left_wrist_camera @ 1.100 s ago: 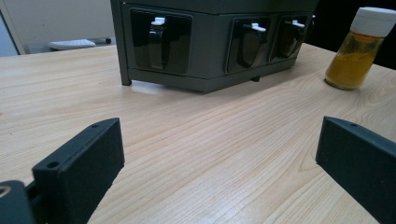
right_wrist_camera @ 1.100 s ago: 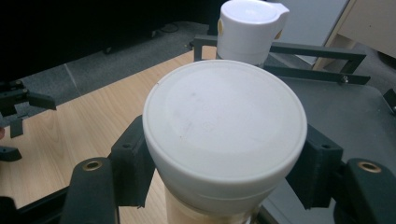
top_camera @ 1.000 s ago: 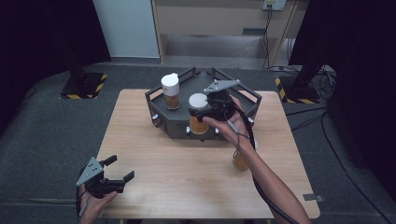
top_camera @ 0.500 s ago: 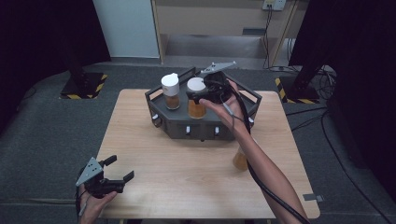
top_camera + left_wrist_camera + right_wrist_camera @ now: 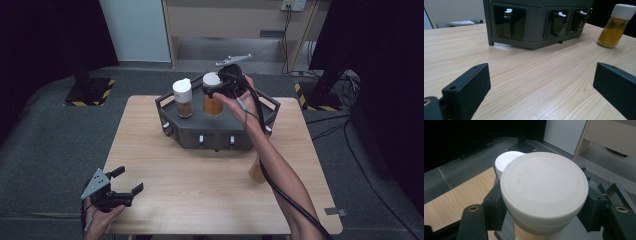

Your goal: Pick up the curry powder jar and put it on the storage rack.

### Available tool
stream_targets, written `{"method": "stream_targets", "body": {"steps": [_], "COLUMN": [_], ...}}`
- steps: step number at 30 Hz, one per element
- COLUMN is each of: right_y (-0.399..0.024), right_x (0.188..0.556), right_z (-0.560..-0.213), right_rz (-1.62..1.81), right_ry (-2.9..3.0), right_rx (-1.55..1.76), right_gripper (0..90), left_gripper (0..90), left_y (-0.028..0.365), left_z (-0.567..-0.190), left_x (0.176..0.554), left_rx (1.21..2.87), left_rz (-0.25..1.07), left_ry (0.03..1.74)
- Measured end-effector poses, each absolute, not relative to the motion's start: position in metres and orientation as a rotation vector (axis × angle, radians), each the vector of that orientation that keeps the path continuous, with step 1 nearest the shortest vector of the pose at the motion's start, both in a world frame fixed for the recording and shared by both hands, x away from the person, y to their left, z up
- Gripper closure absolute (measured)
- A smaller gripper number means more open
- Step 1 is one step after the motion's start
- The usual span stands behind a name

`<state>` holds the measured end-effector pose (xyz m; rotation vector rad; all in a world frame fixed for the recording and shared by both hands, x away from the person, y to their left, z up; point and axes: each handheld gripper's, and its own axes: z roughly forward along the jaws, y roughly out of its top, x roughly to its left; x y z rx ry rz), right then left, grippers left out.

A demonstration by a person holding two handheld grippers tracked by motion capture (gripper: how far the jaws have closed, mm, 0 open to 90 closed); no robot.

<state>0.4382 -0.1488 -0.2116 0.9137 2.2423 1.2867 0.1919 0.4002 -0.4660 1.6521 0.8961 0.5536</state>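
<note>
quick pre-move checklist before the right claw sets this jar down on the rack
1. Grip on the jar: right claw clamped on the white-capped jar, just under the cap: ok.
2. Jar upright: cap level in the high view: ok.
3. Spacing from the other jar standing on the grey rack: close beside it, not touching in the high view: ok.
4. Landing spot under the held jar: hidden by the jar and hand: cannot tell.
5. Left claw open, resting near the table's near edge, out of the way: ok.
6. Third jar stands apart on the table: ok.
</note>
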Motion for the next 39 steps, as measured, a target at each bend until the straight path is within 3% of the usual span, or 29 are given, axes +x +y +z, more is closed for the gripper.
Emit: {"method": "stream_targets", "body": {"steps": [17, 39], "right_y": [-0.132, -0.131], "right_x": [0.461, 0.472], "right_z": [-0.245, -0.262], "right_rz": [1.216, 1.202], "right_ry": [2.208, 2.202], "right_rx": [1.013, 1.057], "right_gripper": [33.6, 33.6], "left_gripper": [0.2, 0.3], "left_y": [0.401, 0.401], "left_z": [-0.466, -0.466], "left_x": [0.192, 0.192], "left_rx": [1.653, 1.652], "left_rz": [0.554, 0.557], "left_ry": [0.897, 0.893]}}
